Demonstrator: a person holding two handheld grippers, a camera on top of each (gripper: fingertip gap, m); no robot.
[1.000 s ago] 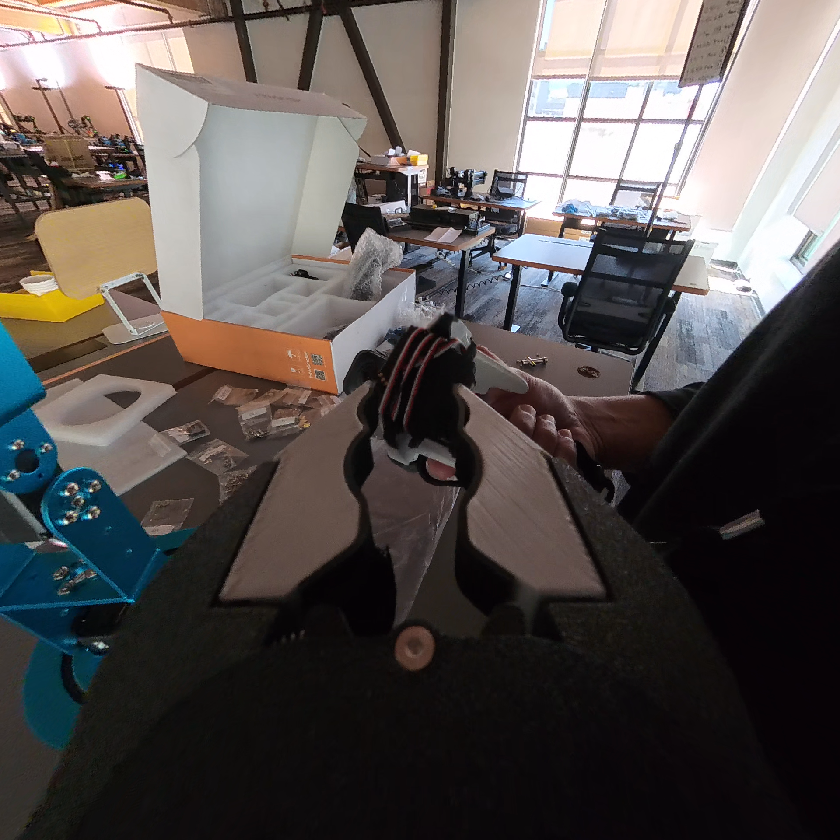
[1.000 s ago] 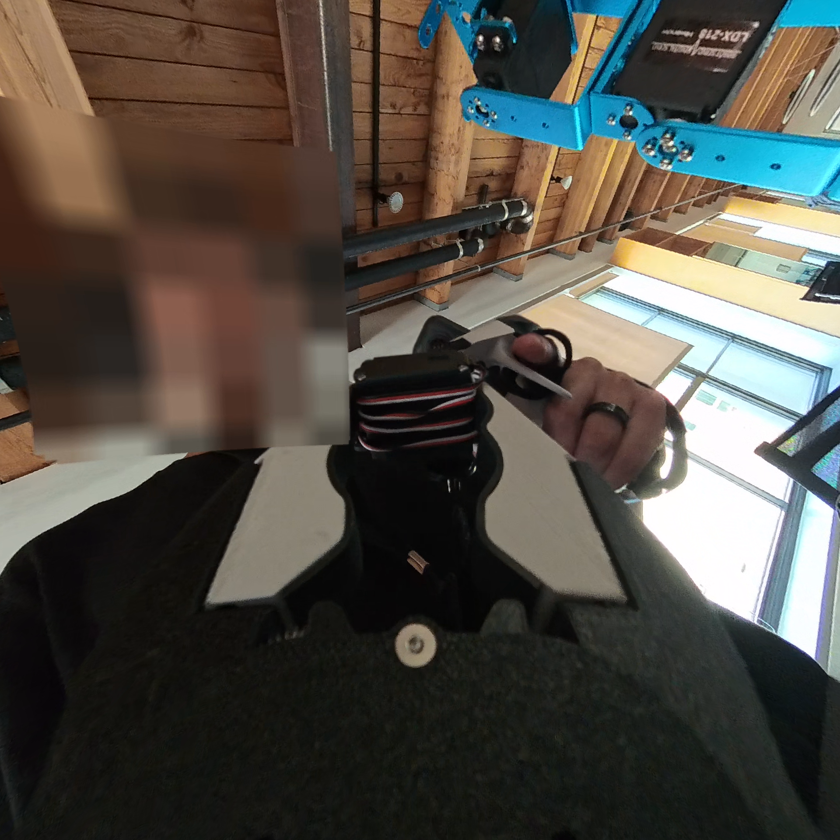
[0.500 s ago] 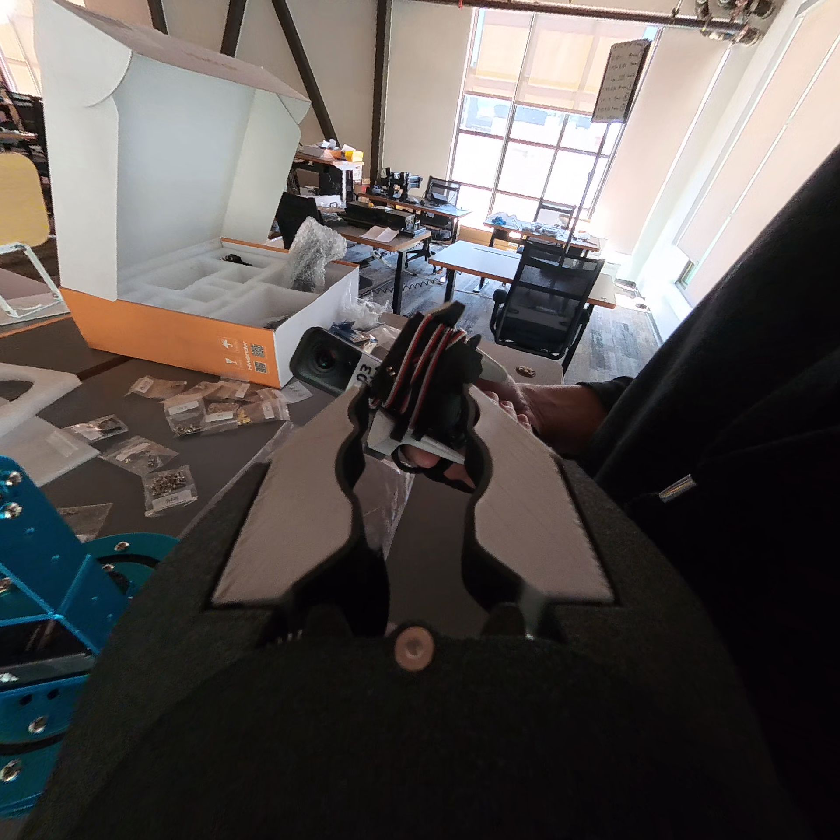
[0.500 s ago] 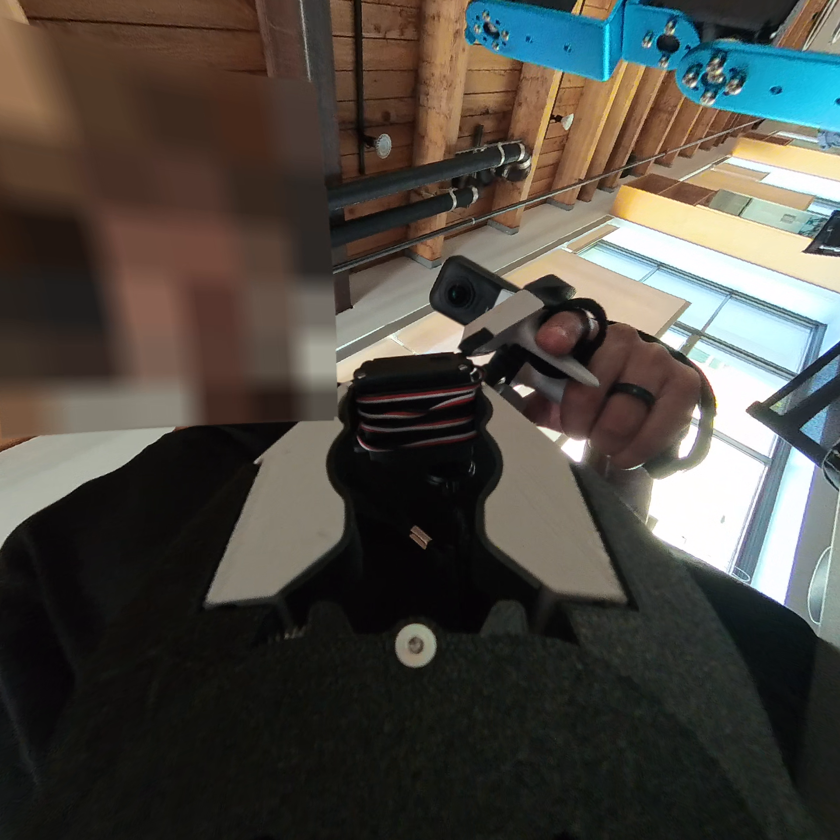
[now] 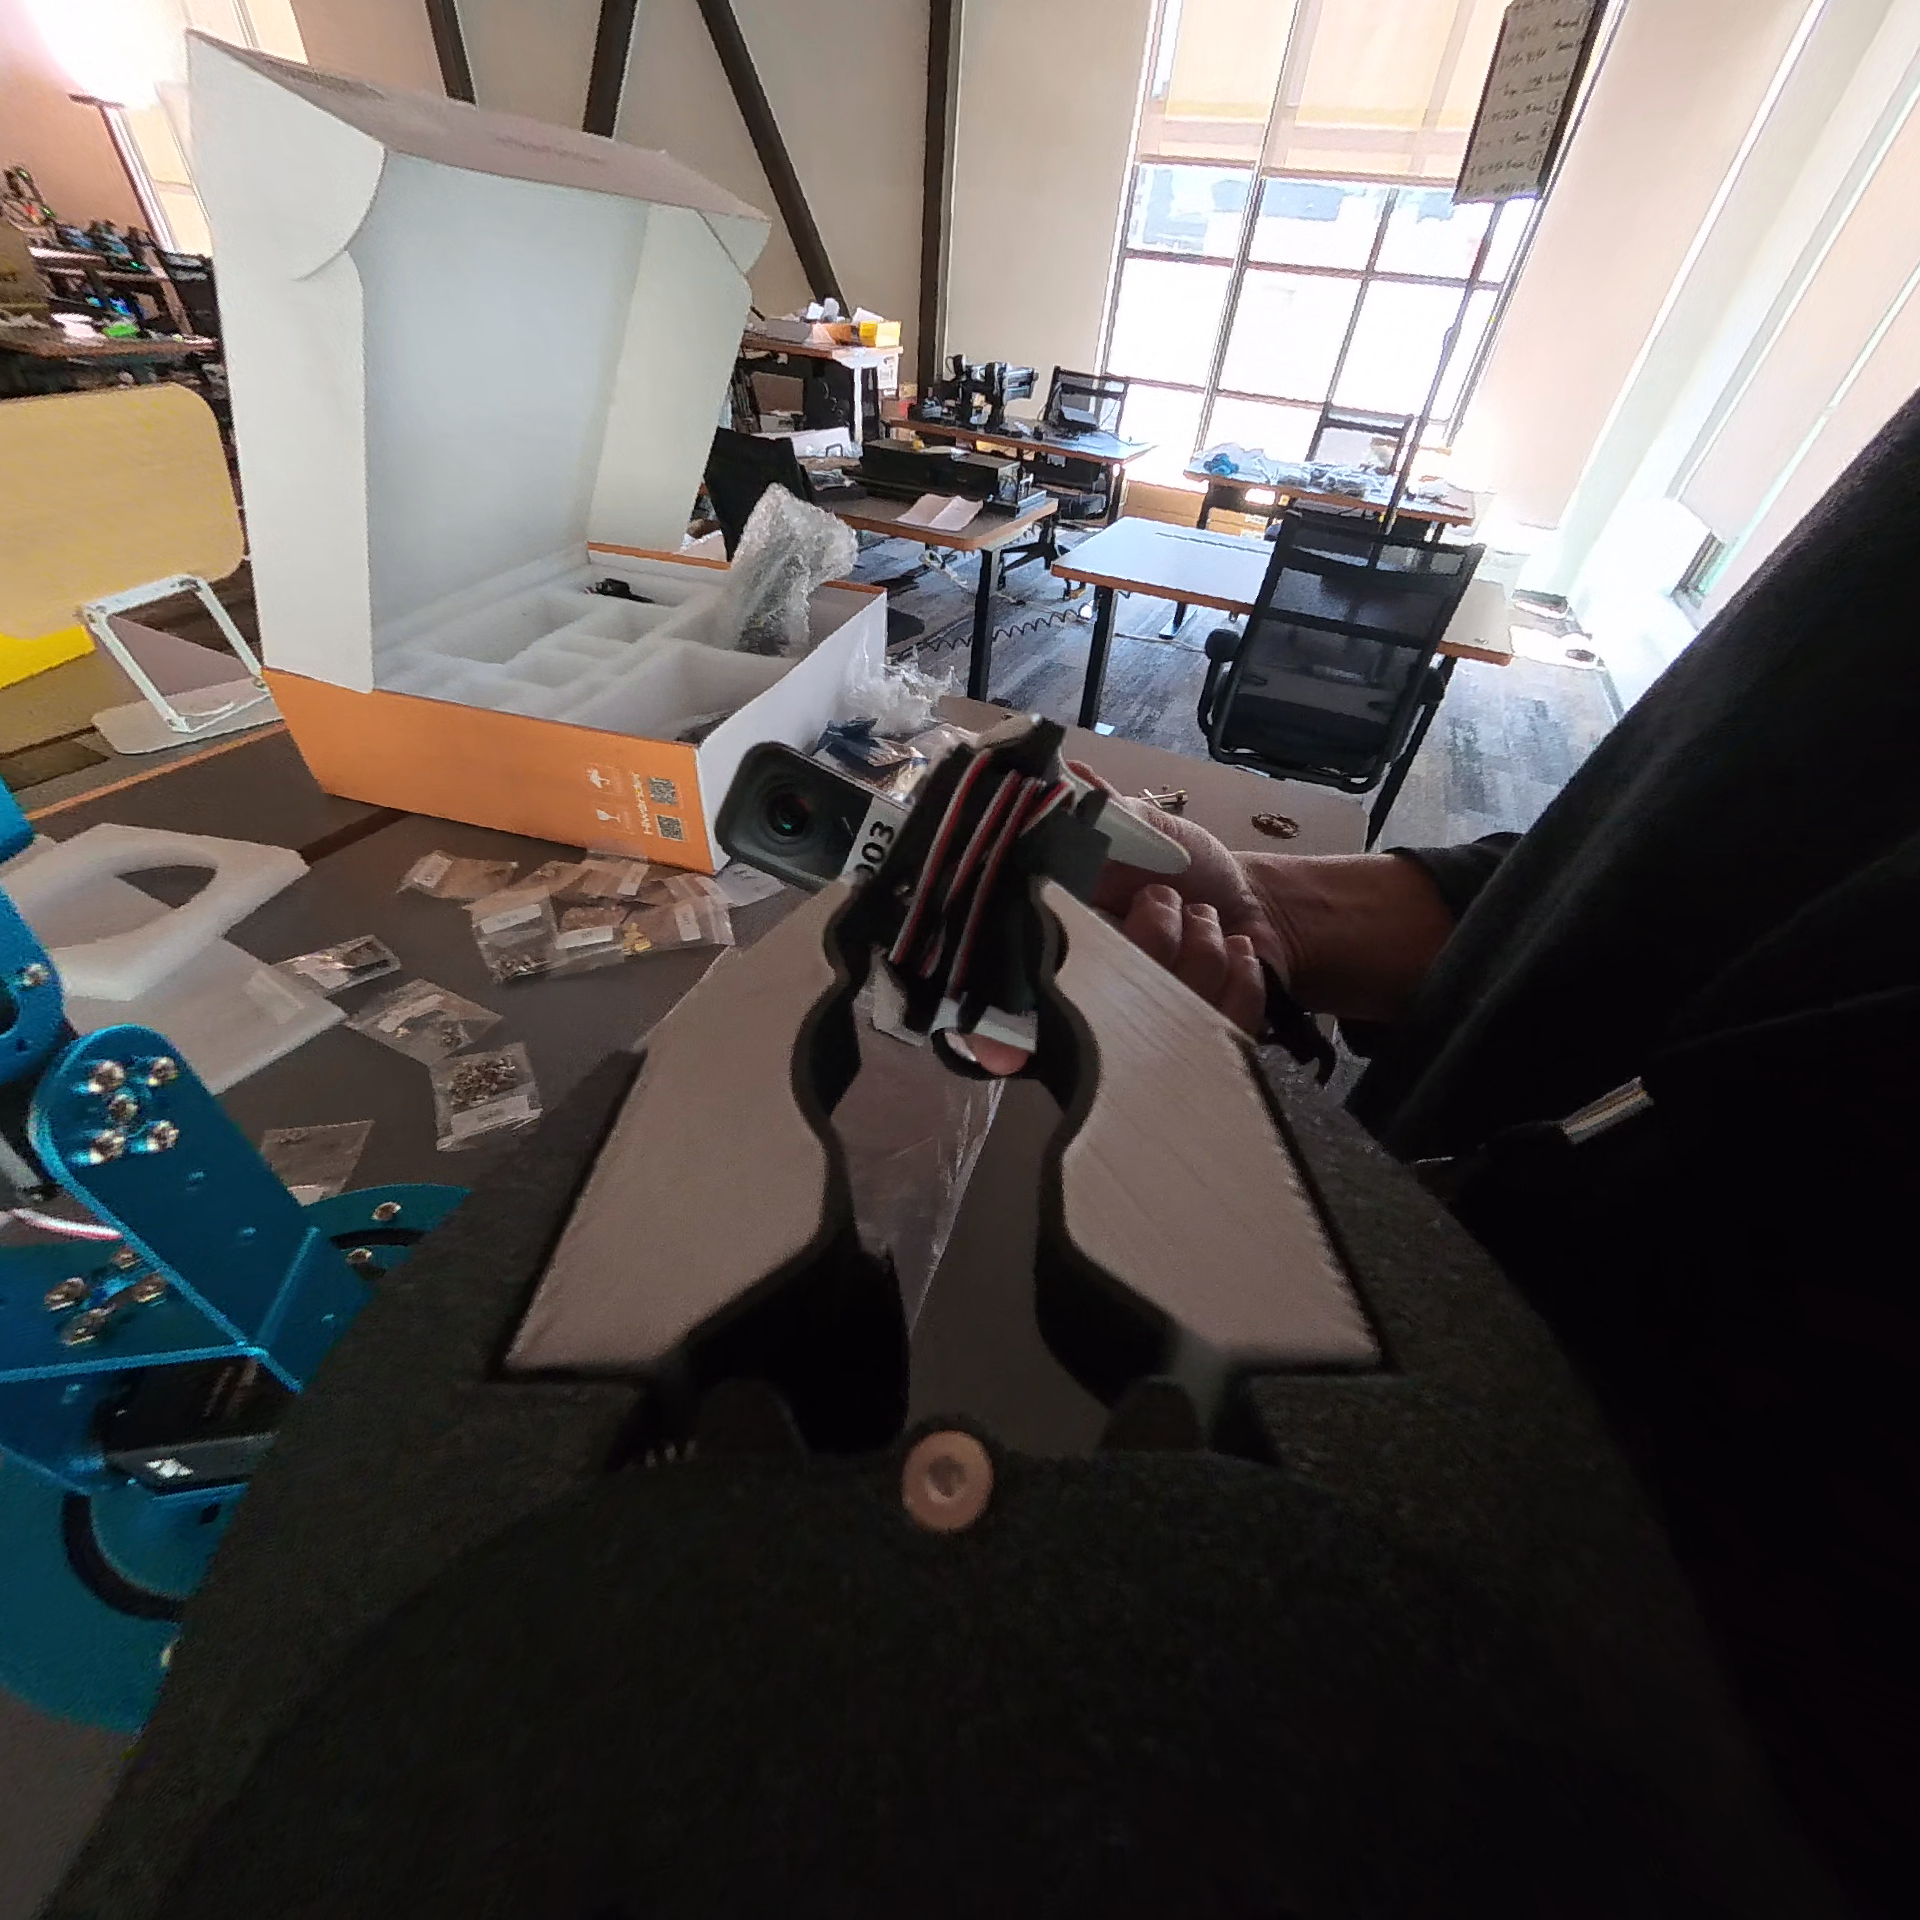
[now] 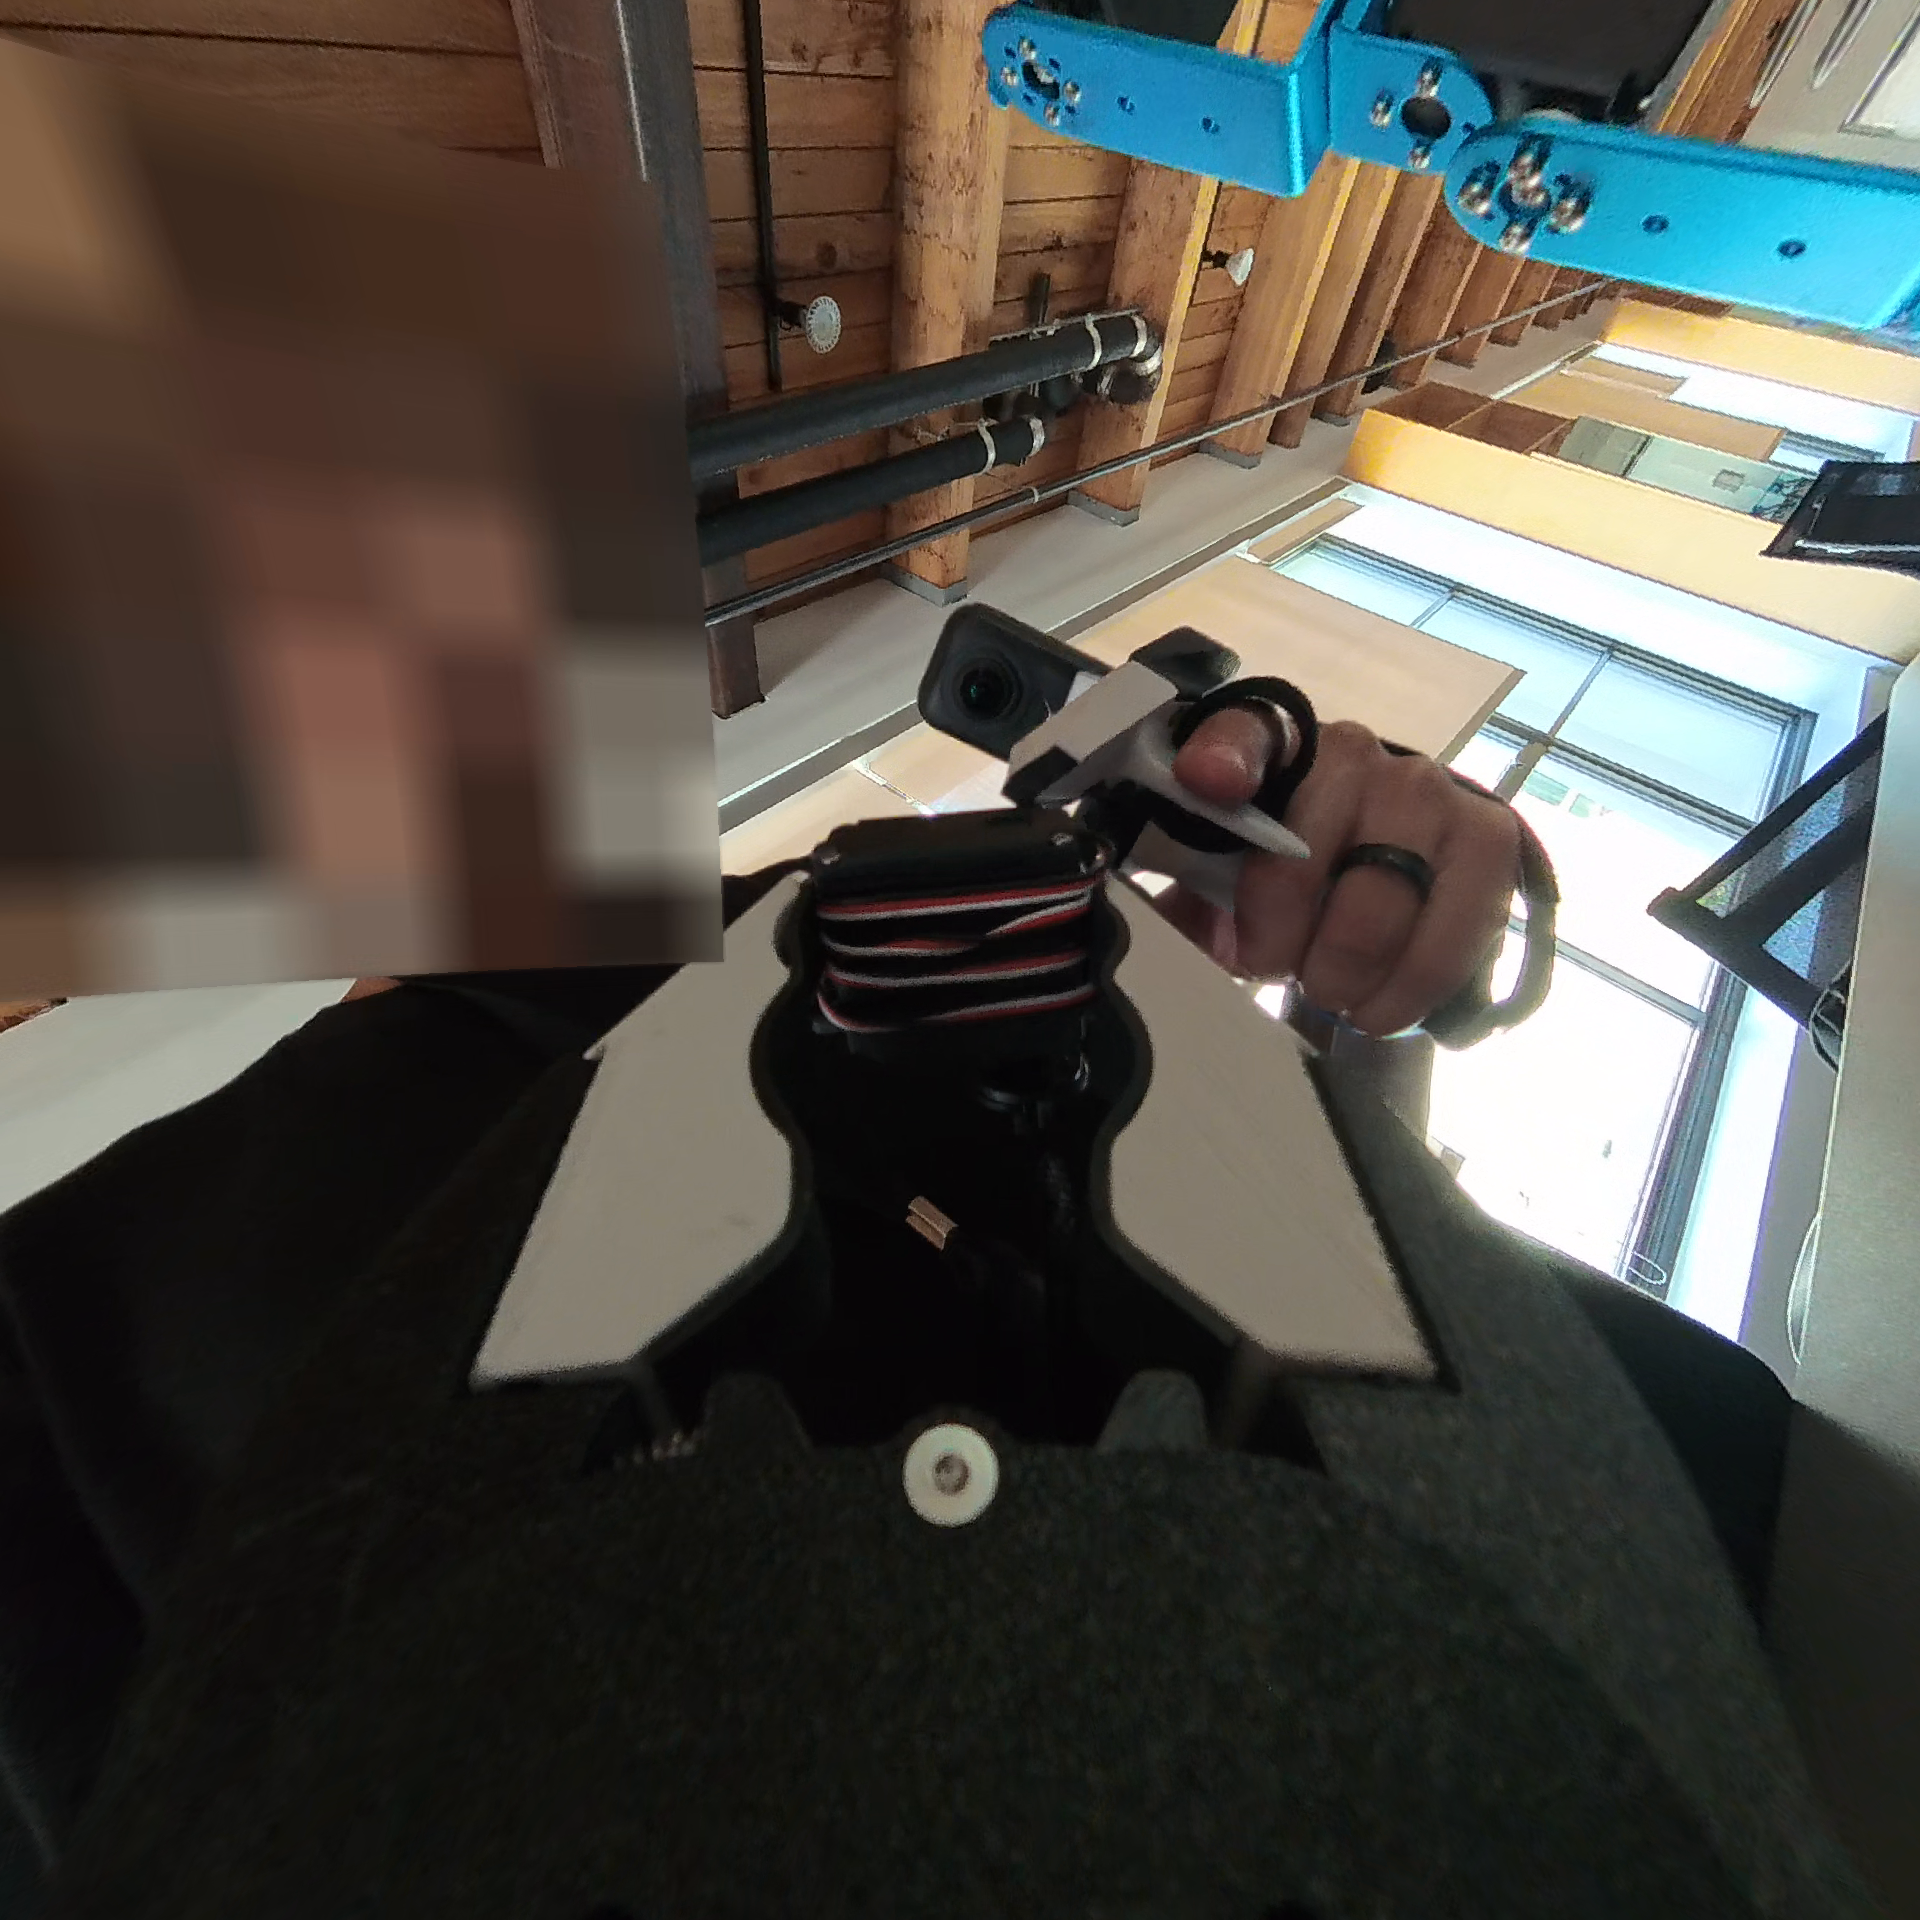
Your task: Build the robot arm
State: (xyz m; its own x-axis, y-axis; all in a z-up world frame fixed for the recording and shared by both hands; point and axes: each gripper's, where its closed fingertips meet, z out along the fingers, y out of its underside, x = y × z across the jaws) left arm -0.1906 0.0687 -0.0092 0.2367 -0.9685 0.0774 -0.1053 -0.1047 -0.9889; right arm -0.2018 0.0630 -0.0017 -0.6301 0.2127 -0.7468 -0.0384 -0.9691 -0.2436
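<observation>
Both grippers (image 5: 961,935) (image 6: 956,935) still clamp servo (image 6: 956,914) (cable-wrapped)

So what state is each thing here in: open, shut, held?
servo, cable wound round it, held between both grippers
left gripper, shut on servo
right gripper, shut on servo
cardboard box, open, lid up

- An open-plan office used as a robotics workshop: desks (image 5: 1174,566) and mesh chairs (image 5: 1340,665) far by tall windows (image 5: 1309,260).
- Near table (image 5: 582,977): opened kit box (image 5: 499,436), screw bags (image 5: 488,1086), blue metal brackets (image 5: 156,1236).
- Exposed timber ceiling (image 6: 935,260) with pipes (image 6: 894,395).
</observation>
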